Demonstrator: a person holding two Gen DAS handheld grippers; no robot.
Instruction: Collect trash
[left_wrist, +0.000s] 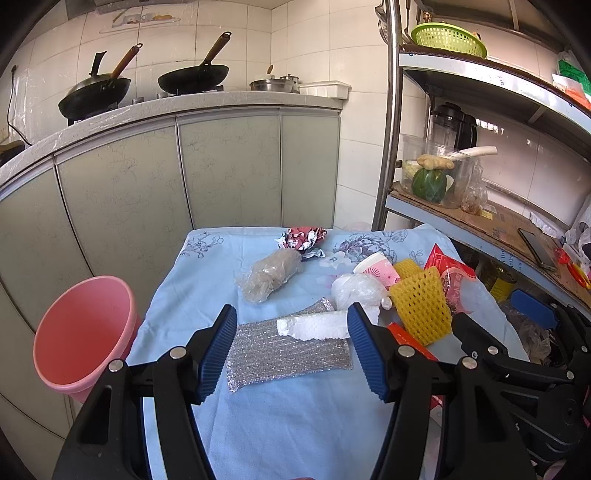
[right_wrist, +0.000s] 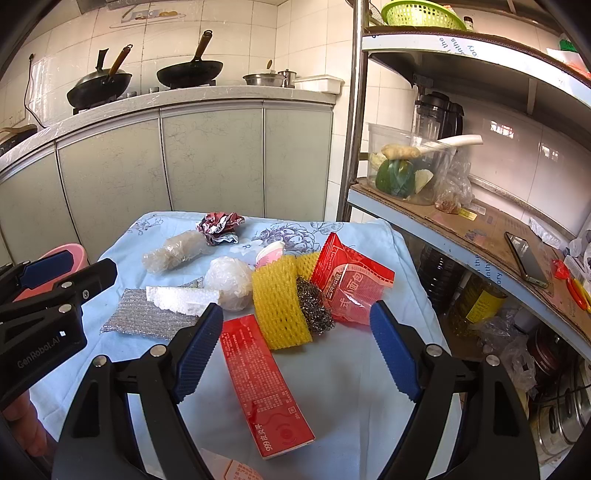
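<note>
Both the left tongs (left_wrist: 291, 347) and right tongs (right_wrist: 295, 347) stood apart, holding nothing, above scattered trash on the bench (left_wrist: 295, 424); a pink bucket (left_wrist: 83, 332) sat off its left edge.

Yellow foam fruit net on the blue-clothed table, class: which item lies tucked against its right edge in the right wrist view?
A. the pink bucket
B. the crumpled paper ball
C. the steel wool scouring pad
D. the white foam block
C: the grey steel wool scouring pad sits pressed against the right side of the yellow foam fruit net, in front of the red plastic wrapper.
</note>
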